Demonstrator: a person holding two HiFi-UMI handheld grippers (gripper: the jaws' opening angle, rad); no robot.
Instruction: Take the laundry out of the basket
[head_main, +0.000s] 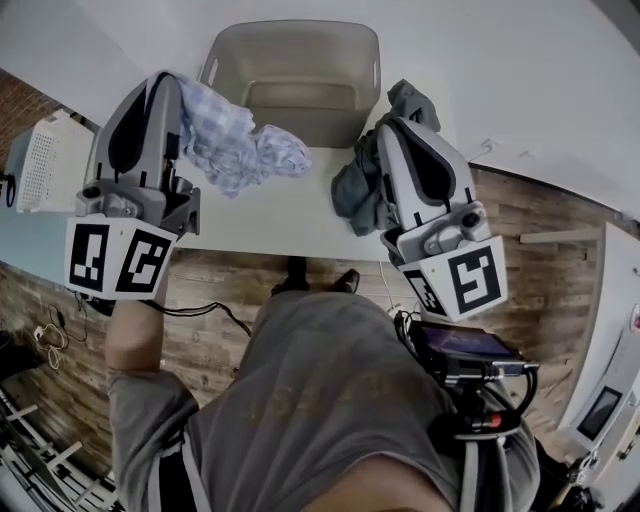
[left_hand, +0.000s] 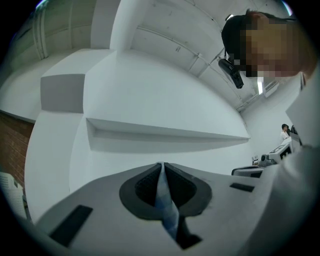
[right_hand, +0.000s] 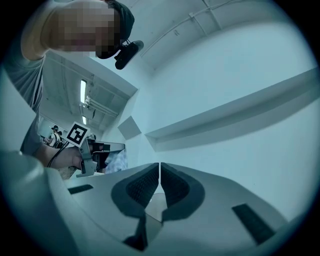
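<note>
The beige laundry basket stands at the back of the white table, and its visible inside looks bare. My left gripper is raised left of the basket, shut on a blue checked cloth that drapes down onto the table. In the left gripper view a strip of that cloth is pinched between the jaws of the left gripper. My right gripper is raised right of the basket, shut on a dark grey garment hanging from its tip. The right gripper points up at the ceiling, jaws together.
A white perforated box sits at the table's left end. The table's front edge runs just ahead of the person's shoes on the brick-patterned floor. White equipment stands at the far right.
</note>
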